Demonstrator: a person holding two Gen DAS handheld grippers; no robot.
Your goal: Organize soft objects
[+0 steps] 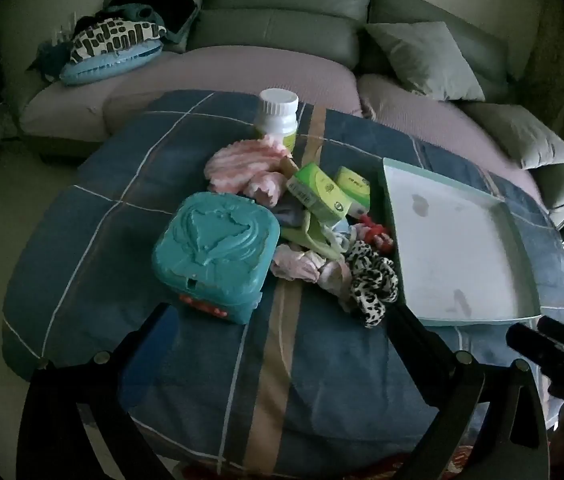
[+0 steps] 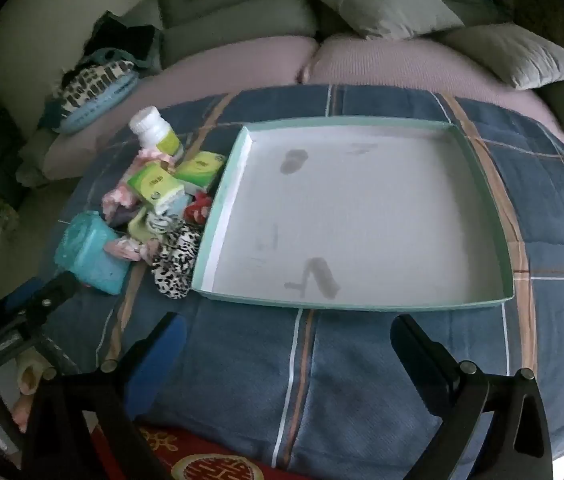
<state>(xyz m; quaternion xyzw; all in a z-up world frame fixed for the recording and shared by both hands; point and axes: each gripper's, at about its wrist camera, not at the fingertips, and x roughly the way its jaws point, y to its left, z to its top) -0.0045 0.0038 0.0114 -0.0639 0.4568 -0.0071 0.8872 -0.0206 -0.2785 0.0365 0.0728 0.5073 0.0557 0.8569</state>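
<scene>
**Soft pile beside tray, both tools spread and holding nothing**

Left tool (image 1: 282, 320) above the blue plaid cloth (image 1: 209, 360), fingers wide apart, gripping nothing. Right tool (image 2: 286, 332) likewise spread, aimed at the near rim of the pale tray (image 2: 362, 306). Heaped just left of the tray: leopard-print scrunchie (image 1: 372, 280) touching its wall, pink cloth (image 1: 296, 266), red scrunchie (image 1: 376, 234), pink-and-white striped fabric (image 1: 241, 162). Mixed in: two green boxes (image 1: 320, 196), teal plastic box (image 1: 213, 256), white bottle (image 1: 277, 120) at the far end. Behind, grey sofa (image 1: 282, 28) with cushions.
</scene>
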